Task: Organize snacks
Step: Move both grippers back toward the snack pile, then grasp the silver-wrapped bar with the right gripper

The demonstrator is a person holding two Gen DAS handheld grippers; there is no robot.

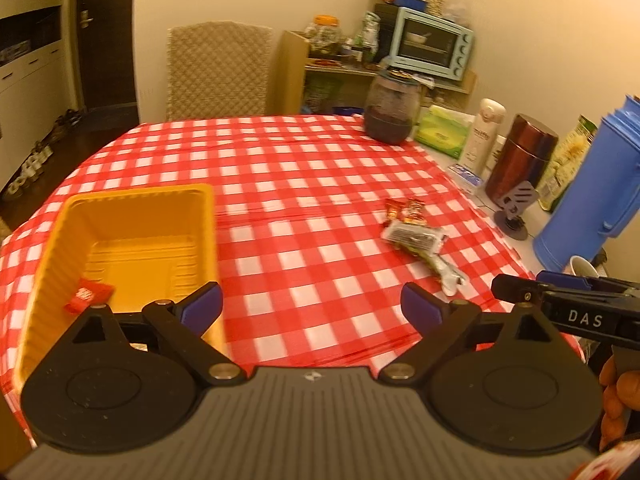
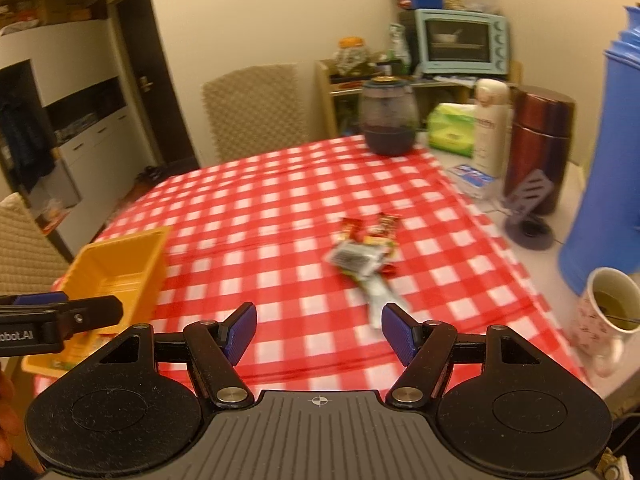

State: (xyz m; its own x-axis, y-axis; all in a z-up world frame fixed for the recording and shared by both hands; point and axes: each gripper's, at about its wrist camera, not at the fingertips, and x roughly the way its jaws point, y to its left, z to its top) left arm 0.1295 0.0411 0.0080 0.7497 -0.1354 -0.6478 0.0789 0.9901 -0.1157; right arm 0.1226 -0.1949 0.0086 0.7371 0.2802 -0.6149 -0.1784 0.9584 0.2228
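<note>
A yellow tray (image 1: 60, 240) stands at the left of the checked table, and a small red snack packet (image 1: 89, 294) lies inside it. A loose pile of snack packets (image 1: 416, 236) lies to the right of the middle. My left gripper (image 1: 312, 306) hangs open and empty over the cloth, its left pad at the tray's near right corner. In the right wrist view the pile of snack packets (image 2: 362, 258) is just beyond my right gripper (image 2: 319, 334), which is open with nothing between its pads. The yellow tray (image 2: 116, 276) sits to the left there.
Along the right edge stand a blue jug (image 2: 600, 168), a cup of tea (image 2: 610, 312), a maroon flask (image 2: 538, 140), a white bottle (image 2: 490, 124), a green tissue pack (image 2: 452, 126) and a dark jar (image 2: 386, 118). A chair (image 1: 218, 70) faces the far side.
</note>
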